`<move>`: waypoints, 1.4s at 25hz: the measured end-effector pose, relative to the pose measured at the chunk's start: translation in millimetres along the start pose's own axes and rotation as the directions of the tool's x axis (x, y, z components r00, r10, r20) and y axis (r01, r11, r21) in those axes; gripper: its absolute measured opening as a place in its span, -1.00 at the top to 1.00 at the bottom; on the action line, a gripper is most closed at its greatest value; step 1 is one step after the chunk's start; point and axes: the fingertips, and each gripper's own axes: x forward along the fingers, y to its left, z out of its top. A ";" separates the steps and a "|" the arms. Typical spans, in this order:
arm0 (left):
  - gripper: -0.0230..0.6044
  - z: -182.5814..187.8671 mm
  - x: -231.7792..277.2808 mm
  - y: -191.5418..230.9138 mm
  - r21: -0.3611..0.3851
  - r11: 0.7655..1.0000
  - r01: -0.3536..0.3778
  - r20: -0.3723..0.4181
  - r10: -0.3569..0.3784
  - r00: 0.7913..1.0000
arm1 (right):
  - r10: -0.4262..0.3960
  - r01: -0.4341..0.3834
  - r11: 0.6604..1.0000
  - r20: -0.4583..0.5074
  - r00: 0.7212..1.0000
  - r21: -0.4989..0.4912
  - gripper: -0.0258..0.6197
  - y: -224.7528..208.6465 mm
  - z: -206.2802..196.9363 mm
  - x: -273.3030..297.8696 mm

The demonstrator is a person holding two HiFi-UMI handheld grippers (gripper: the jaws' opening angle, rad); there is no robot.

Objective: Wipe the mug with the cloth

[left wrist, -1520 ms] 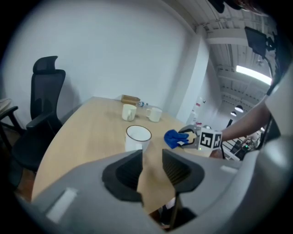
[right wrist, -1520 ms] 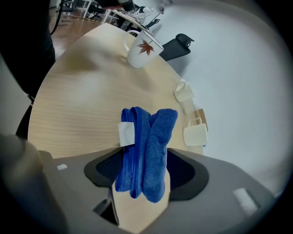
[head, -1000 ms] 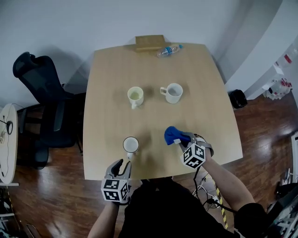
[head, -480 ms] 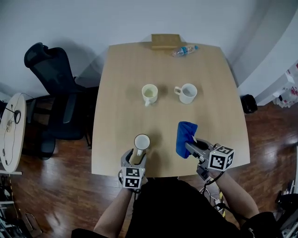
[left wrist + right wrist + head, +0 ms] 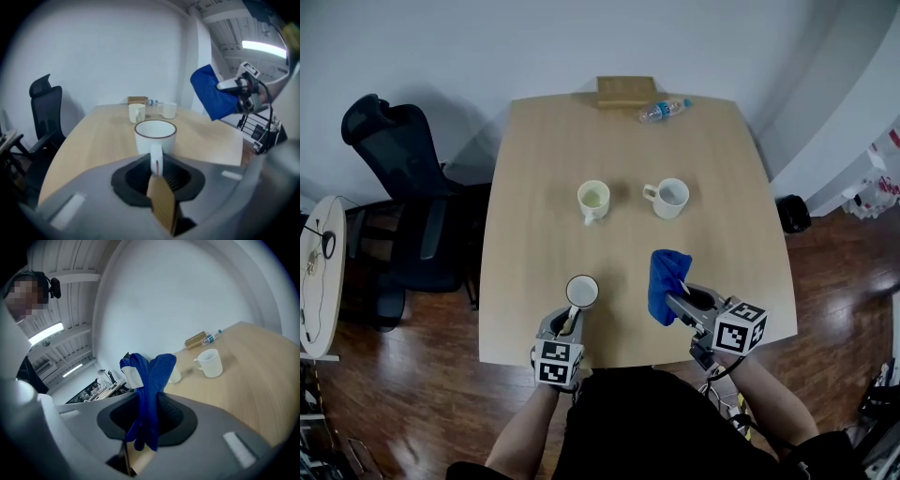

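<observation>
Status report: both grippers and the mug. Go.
Left gripper shut on mug handle, mug upright. Right gripper shut on blue cloth, raised, clear of mug. Two other mugs stand well back, nothing in the way.

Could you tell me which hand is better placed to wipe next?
Right: the right tongs hold the blue cloth raised beside the mug, while the left tongs have just closed on its handle.
</observation>
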 end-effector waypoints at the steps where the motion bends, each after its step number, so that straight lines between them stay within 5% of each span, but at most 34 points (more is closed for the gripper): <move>1: 0.73 14.9 -4.8 -3.5 -0.022 0.999 0.037 0.015 -0.037 0.999 | 0.002 -0.002 1.000 0.008 1.000 -0.013 0.59 0.7 5.3 0.4; 5: 0.73 93.0 -22.6 -9.9 -0.072 0.990 0.124 0.056 -0.121 0.991 | 0.020 -0.006 0.975 0.058 0.998 -0.223 0.59 21.4 40.0 2.0; 9: 0.73 176.9 -28.5 -18.9 -0.100 0.975 0.196 0.063 -0.191 0.980 | 0.092 -0.024 0.836 0.097 0.991 -0.549 0.60 78.6 78.5 10.5; 12: 0.73 224.3 -32.9 -34.5 -0.052 0.966 0.253 0.069 -0.249 0.966 | 0.134 -0.066 0.754 0.055 0.989 -0.653 0.60 119.3 89.8 25.5; 17: 0.73 253.3 -46.2 -54.6 0.072 0.946 0.316 0.069 -0.321 0.945 | 0.122 -0.031 0.786 0.106 0.987 -0.618 0.60 115.4 118.6 27.4; 24: 0.73 260.4 -79.5 -73.6 0.149 0.869 0.473 0.097 -0.488 0.867 | 0.130 -0.022 0.822 0.149 0.980 -0.569 0.61 95.7 139.3 -15.1; 28: 0.73 260.3 -104.4 -85.5 0.224 0.808 0.545 0.067 -0.571 0.818 | 0.173 -0.072 0.840 0.140 0.975 -0.538 0.61 90.1 148.9 -31.0; 31: 0.73 259.2 -126.9 -96.9 0.311 0.745 0.590 0.010 -0.623 0.782 | 0.268 -0.195 0.837 0.073 0.961 -0.511 0.61 91.3 149.2 -39.4; 35: 0.73 252.1 -156.0 -111.8 0.438 0.583 0.684 -0.082 -0.732 0.676 | 0.465 -0.433 0.789 -0.038 0.885 -0.437 0.61 102.8 144.5 -46.8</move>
